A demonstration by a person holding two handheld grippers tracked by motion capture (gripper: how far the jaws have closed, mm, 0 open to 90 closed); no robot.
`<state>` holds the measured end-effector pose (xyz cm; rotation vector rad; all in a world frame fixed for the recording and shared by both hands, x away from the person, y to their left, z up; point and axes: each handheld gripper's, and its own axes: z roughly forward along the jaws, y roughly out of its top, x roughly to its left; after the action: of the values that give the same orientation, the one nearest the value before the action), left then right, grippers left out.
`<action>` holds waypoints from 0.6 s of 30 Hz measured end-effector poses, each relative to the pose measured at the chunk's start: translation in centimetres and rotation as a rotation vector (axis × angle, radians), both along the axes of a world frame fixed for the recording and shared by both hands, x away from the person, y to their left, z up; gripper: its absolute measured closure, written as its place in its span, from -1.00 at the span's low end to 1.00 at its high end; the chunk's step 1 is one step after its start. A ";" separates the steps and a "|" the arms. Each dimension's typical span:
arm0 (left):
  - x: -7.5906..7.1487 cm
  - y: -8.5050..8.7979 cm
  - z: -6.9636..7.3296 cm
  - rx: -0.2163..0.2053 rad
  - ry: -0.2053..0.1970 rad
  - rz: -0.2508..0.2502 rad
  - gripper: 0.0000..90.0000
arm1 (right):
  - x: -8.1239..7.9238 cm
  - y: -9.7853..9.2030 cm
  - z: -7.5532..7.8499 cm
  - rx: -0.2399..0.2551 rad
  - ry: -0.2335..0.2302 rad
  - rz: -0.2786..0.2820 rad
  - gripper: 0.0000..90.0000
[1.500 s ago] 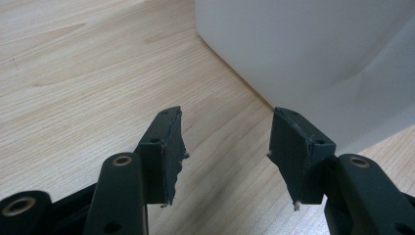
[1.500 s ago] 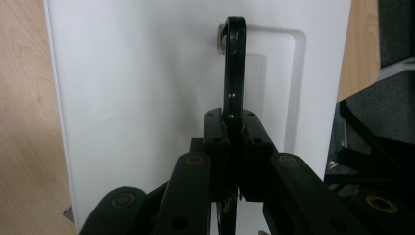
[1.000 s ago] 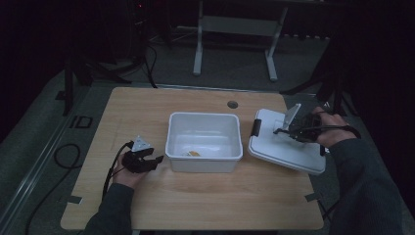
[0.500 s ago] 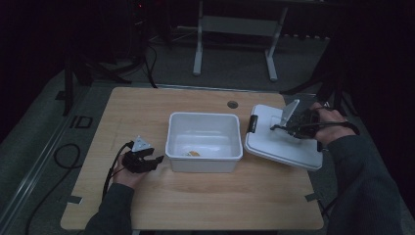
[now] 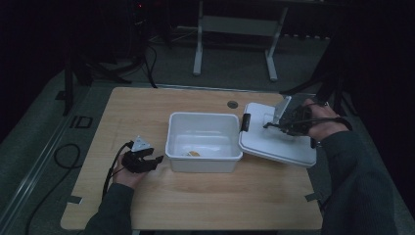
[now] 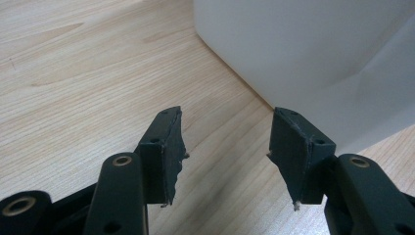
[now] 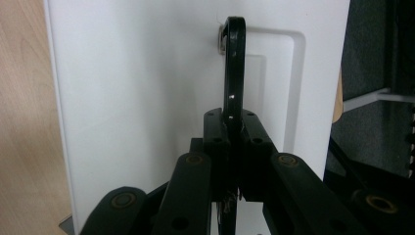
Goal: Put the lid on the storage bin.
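Left side: the left gripper [image 5: 152, 161] is seen resting on the pale wooden table [image 5: 147, 112], held by a hand in a dark sleeve; its jaws stand apart with nothing between them, just beside the near left corner of the tub.

Centre: an open white rectangular plastic tub [image 5: 204, 142] is set in the middle of the table, with a small yellowish scrap [image 5: 194, 153] lying on its floor; what the scrap is cannot be made out in the dim light.

Right side: a flat white plastic lid [image 5: 274, 144] with a black clip [image 5: 245, 122] at its left edge is held just right of the tub, tilted, its near right part overhanging the table edge.

Grip: the right gripper [image 7: 234, 147] is clamped tight on the lid's thin black hinged handle [image 7: 234, 63], which stands up from a recessed panel.

Task's thing: the lid is off the tub, carried by its handle beside the tub's right wall.

Risk: because the handle pivots, the lid could swing and strike the tub's rim, or slip and drop past the table edge.

Risk, left: the tub is not steadied, so a knock from the lid would likely shove it.
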<state>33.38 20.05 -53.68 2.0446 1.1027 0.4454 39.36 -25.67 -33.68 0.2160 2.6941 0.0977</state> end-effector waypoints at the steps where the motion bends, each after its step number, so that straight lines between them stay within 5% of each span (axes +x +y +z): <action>1: 0.0 0.0 0.0 -0.001 -0.001 -0.001 0.03 | 0.0 0.1 0.0 0.001 0.000 0.004 0.88; 18: 0.0 0.2 0.1 -0.005 0.000 -0.001 0.03 | 0.4 1.9 0.3 0.005 0.010 0.033 0.87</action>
<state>33.39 20.22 -53.59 2.0413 1.1013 0.4414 39.76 -23.73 -33.37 0.1739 2.7082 0.1131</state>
